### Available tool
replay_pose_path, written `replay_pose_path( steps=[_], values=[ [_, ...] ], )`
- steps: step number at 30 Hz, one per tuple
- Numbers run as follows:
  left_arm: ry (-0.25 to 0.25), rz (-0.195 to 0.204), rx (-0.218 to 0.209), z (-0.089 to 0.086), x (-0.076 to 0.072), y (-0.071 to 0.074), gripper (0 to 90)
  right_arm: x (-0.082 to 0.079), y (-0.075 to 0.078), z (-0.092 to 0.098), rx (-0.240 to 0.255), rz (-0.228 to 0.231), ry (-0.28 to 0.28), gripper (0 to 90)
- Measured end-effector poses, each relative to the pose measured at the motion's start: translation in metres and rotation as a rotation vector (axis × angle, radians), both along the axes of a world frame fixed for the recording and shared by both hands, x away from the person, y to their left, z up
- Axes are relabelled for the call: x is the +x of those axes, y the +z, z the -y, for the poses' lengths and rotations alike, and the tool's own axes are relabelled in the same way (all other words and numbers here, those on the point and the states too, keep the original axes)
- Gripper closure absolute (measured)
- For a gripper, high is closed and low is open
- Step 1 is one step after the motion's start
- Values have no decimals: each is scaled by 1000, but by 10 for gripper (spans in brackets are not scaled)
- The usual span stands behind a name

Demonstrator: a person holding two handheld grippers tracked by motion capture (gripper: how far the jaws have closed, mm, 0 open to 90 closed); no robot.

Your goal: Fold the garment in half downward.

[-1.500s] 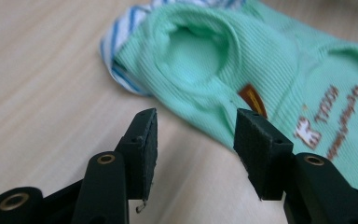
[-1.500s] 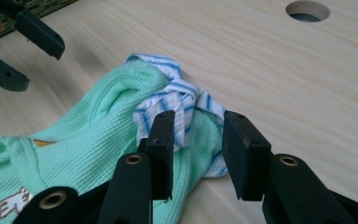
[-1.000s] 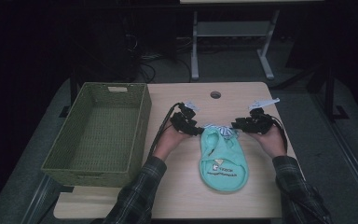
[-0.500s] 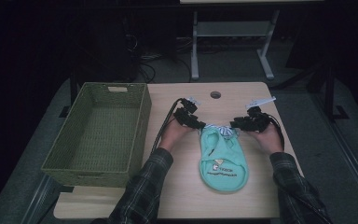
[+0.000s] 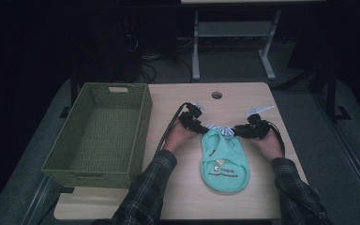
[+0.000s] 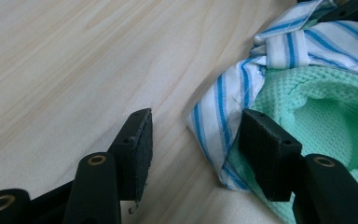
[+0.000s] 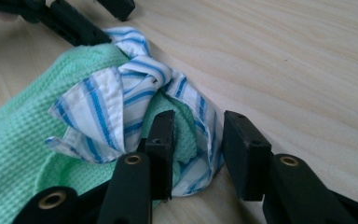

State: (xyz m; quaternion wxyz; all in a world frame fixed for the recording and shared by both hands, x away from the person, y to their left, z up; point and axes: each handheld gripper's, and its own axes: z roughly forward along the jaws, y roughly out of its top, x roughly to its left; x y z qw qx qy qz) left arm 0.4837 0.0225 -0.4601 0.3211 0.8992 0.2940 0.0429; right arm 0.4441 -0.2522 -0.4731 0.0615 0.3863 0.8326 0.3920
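Green bib [image 5: 225, 161] lying flat on the table [image 5: 178, 197], right of the empty basket [image 5: 98, 136]. Left gripper [image 6: 193, 140] and right gripper [image 7: 198, 149], jaws parted, each straddle a striped collar end unpinched; grasping and any transfer probably remain

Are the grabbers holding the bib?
Not yet. Both the left gripper and right gripper stand open around the bib's striped collar.
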Motion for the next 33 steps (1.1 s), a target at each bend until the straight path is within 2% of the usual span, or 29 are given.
replay_pose_path(
  steps=[1, 4, 6, 9, 13, 15, 18, 23, 29, 33],
  values=[
    [2, 6, 2, 1, -1, 0, 441, 0, 0, 0, -6, 12, 2, 648],
    [-22, 41, 50, 5, -3, 1, 458, -3, 0, -2, -40, 30, 14, 681],
    [-29, 50, 66, 9, -5, 1, 501, -5, 0, -4, -55, 39, 15, 722],
    [-47, 52, 67, 12, -6, 2, 634, -5, 0, -5, -47, 25, 23, 791],
    [-66, 25, 63, 15, -7, 3, 789, -4, 0, -4, -38, 1, 29, 845],
    [-68, 21, 72, 16, -7, 4, 838, -3, 0, -4, -45, 11, 36, 855],
    [-46, 53, 109, 15, -8, 6, 859, -4, 3, -6, -60, 8, 28, 870],
    [-31, 82, 86, 11, -11, 11, 863, -5, 6, -6, -57, 27, 19, 878],
    [-22, 141, 25, 3, -19, 35, 863, -7, 20, -3, -29, 59, 12, 878],
    [-18, 182, -25, -1, -28, 50, 863, -8, 34, -1, -6, 98, 15, 875]
  ],
)
